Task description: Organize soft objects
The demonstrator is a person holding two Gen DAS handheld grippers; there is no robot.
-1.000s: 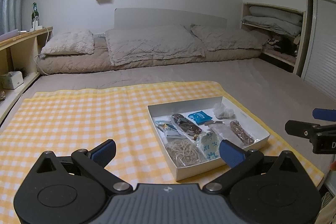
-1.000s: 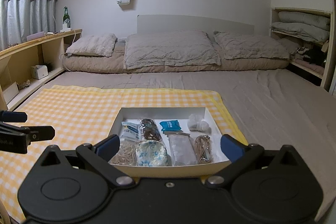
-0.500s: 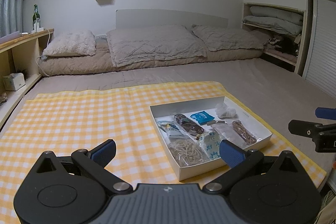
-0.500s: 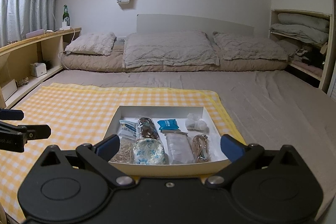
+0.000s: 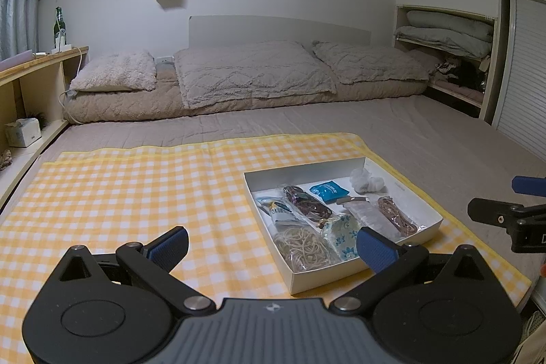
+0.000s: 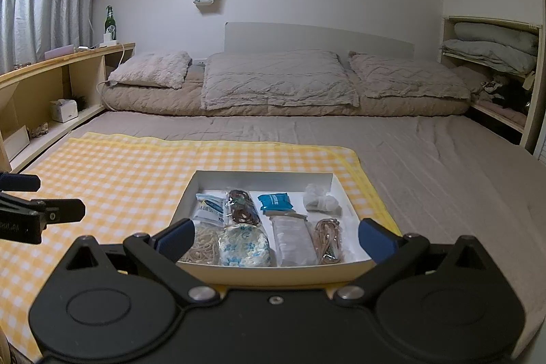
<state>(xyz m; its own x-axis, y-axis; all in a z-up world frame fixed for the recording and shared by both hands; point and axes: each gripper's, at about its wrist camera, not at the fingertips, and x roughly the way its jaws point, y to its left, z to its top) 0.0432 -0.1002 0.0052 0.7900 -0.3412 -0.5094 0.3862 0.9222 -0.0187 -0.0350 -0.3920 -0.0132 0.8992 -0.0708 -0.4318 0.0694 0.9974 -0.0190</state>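
A shallow white box (image 5: pixel 423 229) (image 6: pixel 344 190) sits on a yellow checked cloth (image 5: pixel 136 186) (image 6: pixel 129 179) on the bed. It holds several small soft items: a blue floral pouch (image 6: pixel 244 244) (image 5: pixel 341 236), a bundle of rubber bands (image 5: pixel 303 248) (image 6: pixel 203 244), a blue packet (image 6: pixel 274 202) (image 5: pixel 328 191), a white wad (image 6: pixel 320 202) (image 5: pixel 367 181), a clear bag (image 6: pixel 293 239) and a brown cord (image 6: pixel 328 237) (image 5: pixel 397 215). My left gripper (image 5: pixel 273 248) is open and empty, above the cloth left of the box. My right gripper (image 6: pixel 274 236) is open and empty, just in front of the box.
Pillows (image 6: pixel 279 79) and a rolled quilt (image 6: pixel 239 106) lie at the head of the bed. A wooden shelf (image 6: pixel 61 67) with a green bottle (image 6: pixel 109 19) runs along the left. Folded bedding fills a shelf (image 6: pixel 491 46) on the right.
Both grippers have drifted slightly lower and closer to the cloth; the box sits a bit farther right in the left view. Both jaws stay open.
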